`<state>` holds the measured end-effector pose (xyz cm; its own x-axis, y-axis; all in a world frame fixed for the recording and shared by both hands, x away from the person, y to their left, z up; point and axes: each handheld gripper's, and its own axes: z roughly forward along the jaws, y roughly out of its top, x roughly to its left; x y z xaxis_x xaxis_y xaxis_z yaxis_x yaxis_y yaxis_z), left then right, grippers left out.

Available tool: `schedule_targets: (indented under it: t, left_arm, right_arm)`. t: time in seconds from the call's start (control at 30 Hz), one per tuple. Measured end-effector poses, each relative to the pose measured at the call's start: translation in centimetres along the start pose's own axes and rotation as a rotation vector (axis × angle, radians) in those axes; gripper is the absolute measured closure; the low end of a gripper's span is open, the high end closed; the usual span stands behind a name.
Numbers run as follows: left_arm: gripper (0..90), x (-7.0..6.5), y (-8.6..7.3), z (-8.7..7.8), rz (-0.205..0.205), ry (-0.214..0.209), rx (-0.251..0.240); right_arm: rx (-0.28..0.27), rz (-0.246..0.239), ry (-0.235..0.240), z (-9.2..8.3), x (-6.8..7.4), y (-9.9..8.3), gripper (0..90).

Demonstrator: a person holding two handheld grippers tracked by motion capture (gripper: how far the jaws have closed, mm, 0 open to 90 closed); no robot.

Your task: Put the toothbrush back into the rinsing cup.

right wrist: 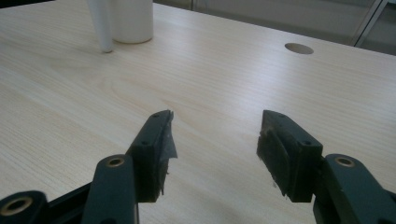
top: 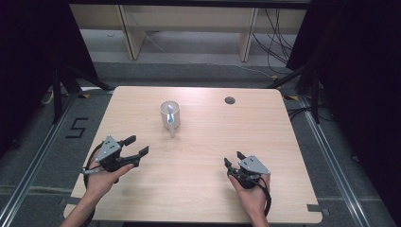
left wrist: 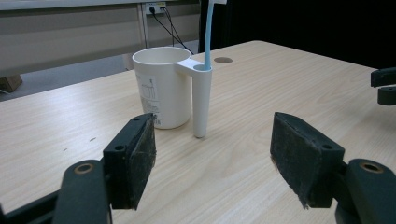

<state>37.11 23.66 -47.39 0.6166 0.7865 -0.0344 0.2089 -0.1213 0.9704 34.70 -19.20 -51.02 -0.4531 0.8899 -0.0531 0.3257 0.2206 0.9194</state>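
on table (top: 198, 156): white cup (top: 169, 115), blue stick (left wrist: 208, 35) in handle tube.

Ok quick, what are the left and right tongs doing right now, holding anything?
Left tongs: open, holding nothing, facing the white plastic cup.
Right tongs: open, holding nothing, above the light wooden table.

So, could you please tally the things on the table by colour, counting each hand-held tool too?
White: 1, the cup
Light blue: 1, the stick in the cup's side tube
Black: 2, the left tool and the right tool
Total: 4
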Motion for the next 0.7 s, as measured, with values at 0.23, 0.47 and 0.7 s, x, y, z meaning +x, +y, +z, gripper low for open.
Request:
schedule_targets:
  t: [0.23,0.47,0.7]
  left_arm:
    - [30.5,0.3,-0.8,-0.7,-0.001,0.014,0.010]
    - [30.5,0.7,-1.6,-1.6,-0.008,0.037,0.007]
    - [30.4,0.9,-2.2,-2.1,-0.010,0.044,0.007]
  right_arm:
    - [0.000,-0.002,0.001,-0.1,-0.1,0.0,45.0]
    - [-0.002,0.005,0.011,0.0,0.0,0.1,45.1]
    - [0.000,-0.001,-0.004,0.0,-0.1,0.0,45.1]
